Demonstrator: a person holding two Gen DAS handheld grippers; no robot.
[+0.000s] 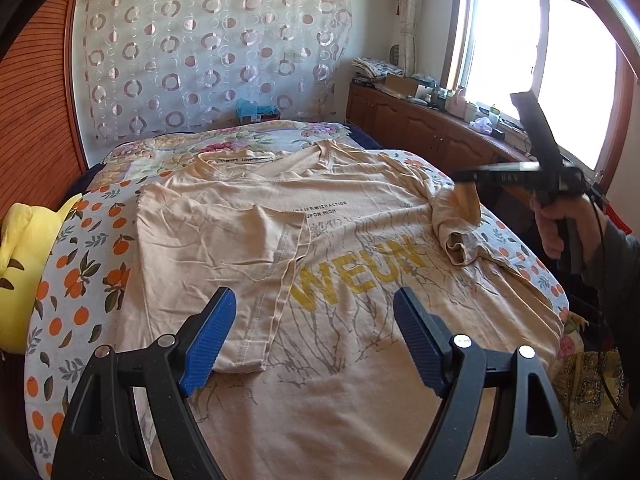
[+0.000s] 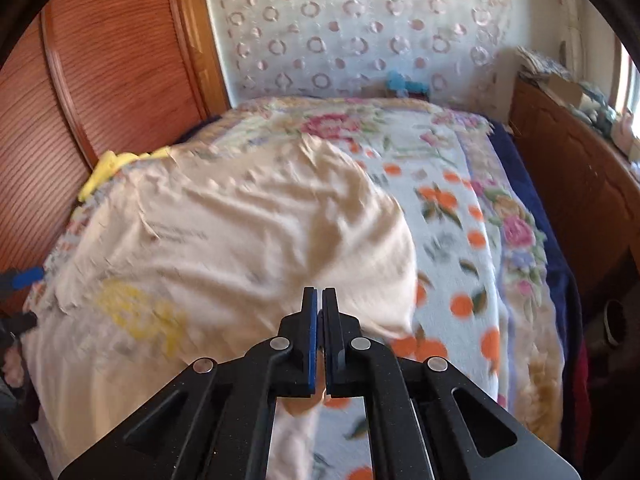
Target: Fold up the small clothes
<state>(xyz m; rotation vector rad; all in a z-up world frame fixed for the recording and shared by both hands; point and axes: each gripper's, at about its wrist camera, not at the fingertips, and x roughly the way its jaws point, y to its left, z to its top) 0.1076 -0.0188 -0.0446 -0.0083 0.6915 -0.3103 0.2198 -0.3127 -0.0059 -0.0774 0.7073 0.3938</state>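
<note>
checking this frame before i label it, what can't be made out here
- Left wrist view: the small print on the t-shirt is partly covered by the folded-over left sleeve.
- Left wrist view: the right gripper is motion-blurred; its hold on the right sleeve is unclear.
- Right wrist view: the shirt's yellow lettering is blurred, unreadable.

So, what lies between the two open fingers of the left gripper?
In the left wrist view, only the beige T-shirt lies between the left gripper fingers: its folded-over left side and printed front, pressed by neither pad.
</note>
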